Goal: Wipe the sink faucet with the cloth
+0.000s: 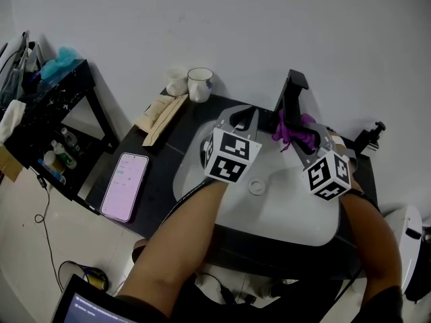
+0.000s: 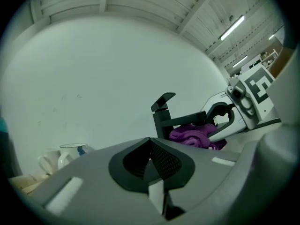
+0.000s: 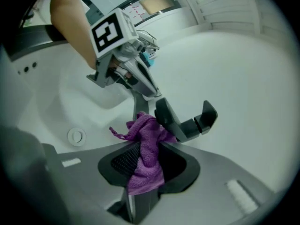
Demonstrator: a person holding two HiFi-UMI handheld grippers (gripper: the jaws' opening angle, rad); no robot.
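Observation:
The black faucet (image 1: 291,98) stands at the back rim of the white sink (image 1: 283,207). My right gripper (image 1: 301,138) is shut on a purple cloth (image 1: 293,132), which is pressed against the underside of the spout. In the right gripper view the cloth (image 3: 146,153) hangs between the pads, right at the faucet (image 3: 183,122). My left gripper (image 1: 244,119) hovers over the basin's back left, just left of the faucet. Its jaws are shut with nothing between them (image 2: 150,161). From there the faucet (image 2: 163,112) and the cloth (image 2: 193,135) lie ahead to the right.
Two mugs (image 1: 190,83) and wooden pieces (image 1: 161,116) sit on the dark counter at the back left. A phone (image 1: 125,186) lies on the counter's left. The drain (image 1: 256,186) is in the basin's middle. A black shelf (image 1: 47,123) stands far left.

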